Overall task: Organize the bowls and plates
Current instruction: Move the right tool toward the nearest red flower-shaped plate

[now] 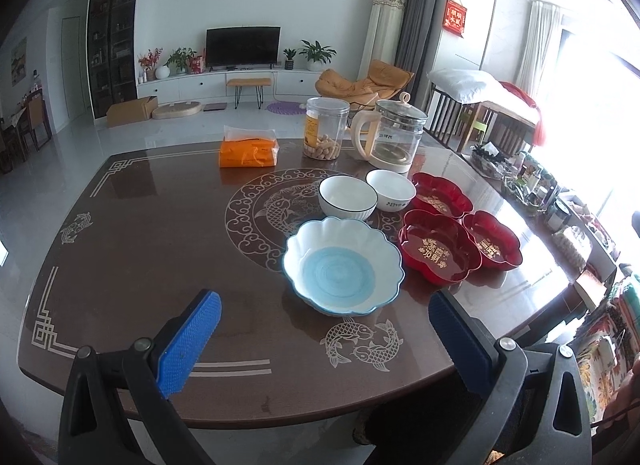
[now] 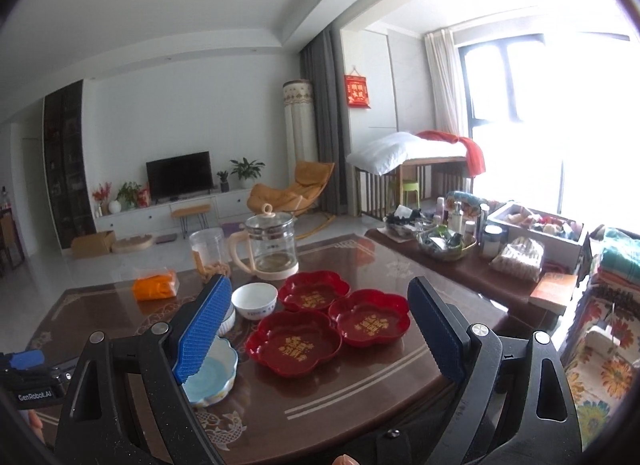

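Note:
A scalloped white bowl with a blue centre (image 1: 342, 265) sits on the brown table (image 1: 140, 245), just beyond my open left gripper (image 1: 324, 321). Behind it stand two white bowls (image 1: 347, 197) (image 1: 391, 189). Three red flower-shaped plates (image 1: 434, 249) (image 1: 494, 240) (image 1: 442, 193) lie to the right. In the right wrist view my right gripper (image 2: 316, 329) hangs open above the red plates (image 2: 294, 345) (image 2: 370, 317) (image 2: 314, 291). Its left finger (image 2: 204, 329) covers part of the blue-centred bowl (image 2: 212, 377) and one white bowl; the other white bowl (image 2: 255, 299) shows. Both grippers hold nothing.
At the table's far side stand a glass kettle (image 1: 394, 135), a clear jar of nuts (image 1: 325, 129) and an orange packet (image 1: 248, 149). A cluttered low bench (image 2: 460, 253) runs along the right edge of the table. The other gripper's body (image 2: 28, 377) shows at left.

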### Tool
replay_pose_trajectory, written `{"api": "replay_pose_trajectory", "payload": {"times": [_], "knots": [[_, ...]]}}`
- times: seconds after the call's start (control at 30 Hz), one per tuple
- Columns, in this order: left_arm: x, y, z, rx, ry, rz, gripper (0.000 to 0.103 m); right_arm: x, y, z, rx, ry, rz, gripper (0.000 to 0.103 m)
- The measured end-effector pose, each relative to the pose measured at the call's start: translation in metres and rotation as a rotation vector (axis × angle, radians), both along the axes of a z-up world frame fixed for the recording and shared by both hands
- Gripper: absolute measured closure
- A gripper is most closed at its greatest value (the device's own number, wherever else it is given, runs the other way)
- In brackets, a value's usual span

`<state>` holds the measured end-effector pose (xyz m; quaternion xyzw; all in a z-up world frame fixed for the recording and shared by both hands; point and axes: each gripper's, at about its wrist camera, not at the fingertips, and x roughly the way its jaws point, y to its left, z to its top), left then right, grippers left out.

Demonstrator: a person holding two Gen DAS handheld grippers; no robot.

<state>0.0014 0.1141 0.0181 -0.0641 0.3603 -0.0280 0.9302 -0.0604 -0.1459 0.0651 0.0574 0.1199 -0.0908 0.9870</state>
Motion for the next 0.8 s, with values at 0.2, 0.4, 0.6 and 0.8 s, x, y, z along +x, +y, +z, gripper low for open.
{"api": "replay_pose_trajectory", "payload": {"times": [0.2, 0.4, 0.6, 0.8], "knots": [[0.052, -0.038, -0.026, 0.006, 0.064, -0.112, 0.000, 0.040, -0.032, -0.030, 0.084, 0.106, -0.019, 0.011], [0.134, -0.089, -0.048, 0.025, 0.170, -0.268, 0.000, 0.075, -0.069, -0.070, 0.238, 0.195, 0.090, 0.011], [0.228, -0.139, -0.076, 0.074, 0.298, -0.391, 0.000, 0.143, -0.092, -0.116, 0.354, 0.493, 0.147, 0.011], [0.298, -0.170, -0.125, 0.023, 0.508, -0.424, 0.003, 0.210, -0.114, -0.170, 0.465, 0.785, 0.177, 0.011]]}}
